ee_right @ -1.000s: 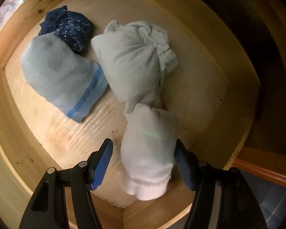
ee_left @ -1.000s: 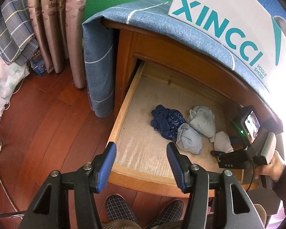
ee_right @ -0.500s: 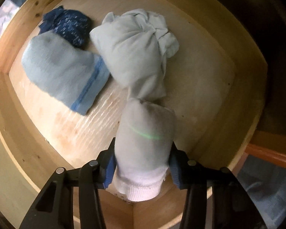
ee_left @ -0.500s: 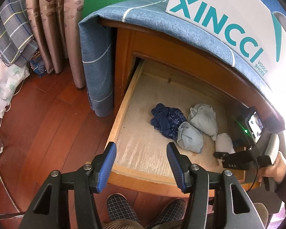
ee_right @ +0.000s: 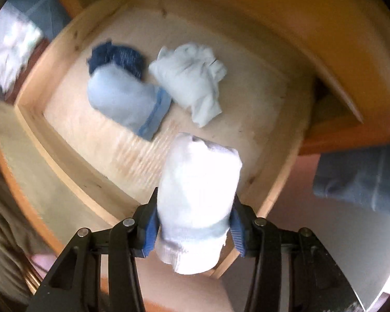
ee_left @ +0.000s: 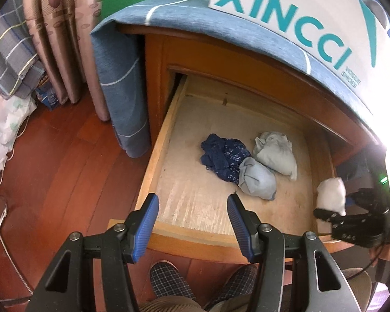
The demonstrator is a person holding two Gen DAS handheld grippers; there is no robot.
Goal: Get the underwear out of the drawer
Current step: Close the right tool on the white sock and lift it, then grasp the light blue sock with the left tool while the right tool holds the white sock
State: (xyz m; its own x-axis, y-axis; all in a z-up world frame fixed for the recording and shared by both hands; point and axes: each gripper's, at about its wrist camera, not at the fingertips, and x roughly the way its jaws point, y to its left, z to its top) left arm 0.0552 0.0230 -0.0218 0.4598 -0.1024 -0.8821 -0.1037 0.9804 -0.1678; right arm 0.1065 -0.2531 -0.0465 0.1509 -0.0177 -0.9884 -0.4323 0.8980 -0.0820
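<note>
My right gripper (ee_right: 193, 223) is shut on a white rolled underwear bundle (ee_right: 199, 195) and holds it lifted above the open wooden drawer (ee_right: 72, 179). From the left wrist view the same white bundle (ee_left: 331, 195) hangs in the right gripper (ee_left: 335, 208) over the drawer's right side. On the drawer floor lie a dark blue bundle (ee_left: 222, 156), a light blue bundle (ee_left: 257, 179) and a pale grey-blue bundle (ee_left: 277, 153). My left gripper (ee_left: 193, 223) stands open above the drawer's front edge (ee_left: 195, 236), with nothing between its fingers.
A blue cloth (ee_left: 122, 98) drapes over the cabinet top and side, with a white shoe box (ee_left: 299, 20) on it. Curtains (ee_left: 62, 39) and a plaid cloth (ee_left: 10, 54) stand at the left over a red wood floor (ee_left: 52, 169). A person's slippers (ee_left: 169, 280) show below the drawer.
The right gripper shut on the white bundle and lifted it off the drawer floor, rolling somewhat. The left gripper stayed open in about the same place.
</note>
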